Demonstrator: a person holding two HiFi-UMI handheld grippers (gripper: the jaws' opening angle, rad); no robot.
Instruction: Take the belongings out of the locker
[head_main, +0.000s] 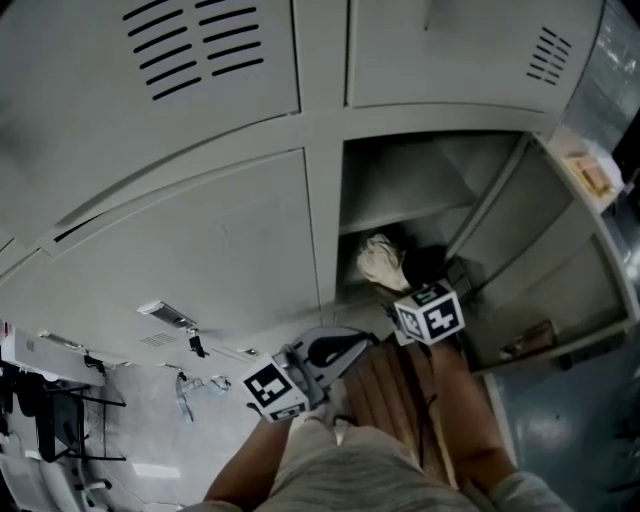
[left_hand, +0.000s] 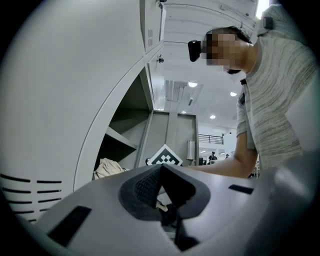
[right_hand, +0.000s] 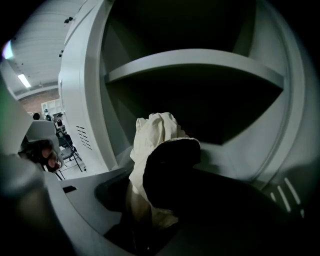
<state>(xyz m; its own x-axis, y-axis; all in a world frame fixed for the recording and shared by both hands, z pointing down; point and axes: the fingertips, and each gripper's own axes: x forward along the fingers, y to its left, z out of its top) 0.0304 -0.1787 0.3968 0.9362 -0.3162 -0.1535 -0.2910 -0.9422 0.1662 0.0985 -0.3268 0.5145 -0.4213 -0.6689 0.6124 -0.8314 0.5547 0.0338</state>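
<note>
Right gripper view: right gripper (right_hand: 150, 210) jaws pinch the cream cloth (right_hand: 152, 132) in the locker (right_hand: 90, 110), to haul it out. Left gripper (left_hand: 160, 169) idles, jaws together.

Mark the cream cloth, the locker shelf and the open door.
cream cloth (right_hand: 152, 132), right gripper view, its bunched upper part.
shelf (right_hand: 200, 59), right gripper view, front edge.
door (head_main: 535, 255), head view, inner face.
</note>
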